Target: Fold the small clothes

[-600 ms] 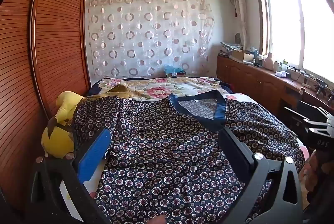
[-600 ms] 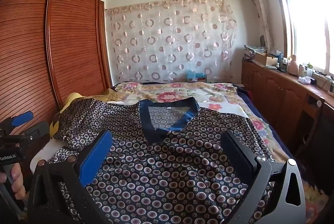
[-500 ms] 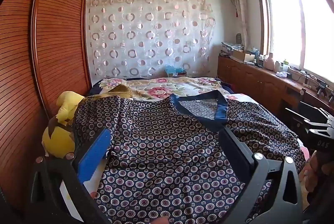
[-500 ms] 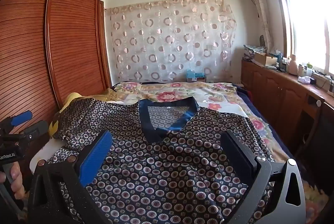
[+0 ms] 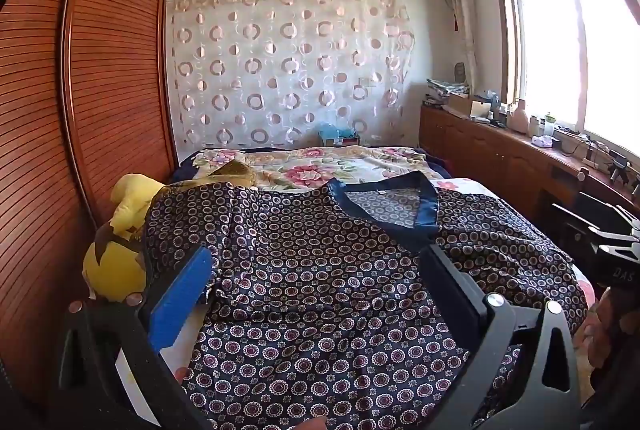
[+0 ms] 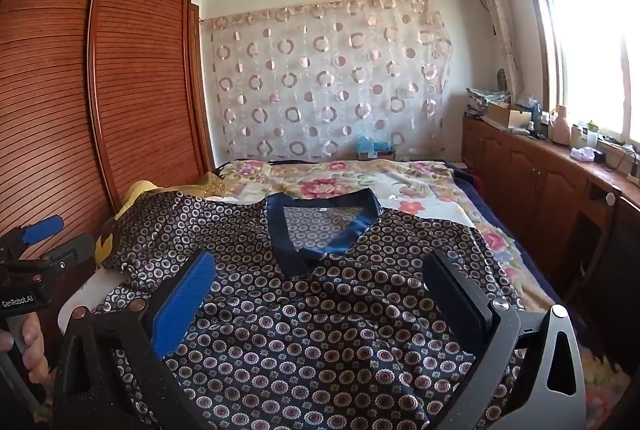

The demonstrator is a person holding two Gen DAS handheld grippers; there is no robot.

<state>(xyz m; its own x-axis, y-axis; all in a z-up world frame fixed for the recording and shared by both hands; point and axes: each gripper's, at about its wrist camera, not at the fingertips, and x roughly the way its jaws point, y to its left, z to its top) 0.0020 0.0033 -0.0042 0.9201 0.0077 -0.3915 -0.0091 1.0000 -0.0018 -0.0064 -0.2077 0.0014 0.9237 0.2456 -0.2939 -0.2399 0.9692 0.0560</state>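
While both hand-held grippers hang released, jaws spread wide with nothing clamped, the shirt (image 5: 328, 270) lies flat on the bed (image 5: 360, 165) directly ahead of and under each. Left hand-held gripper (image 5: 316, 270): its view alone shows a yellow plush toy (image 5: 120, 254) off its left finger, pressed against the slatted wooden wardrobe (image 5: 112, 69). Right hand-held gripper (image 6: 320, 282): its view alone shows the person's hand (image 6: 28, 346) gripping the other handle. Shirt fabric looks silky, dark with small ring-and-flower print, plain navy V-neck band (image 6: 288, 238). Bedspread is floral.
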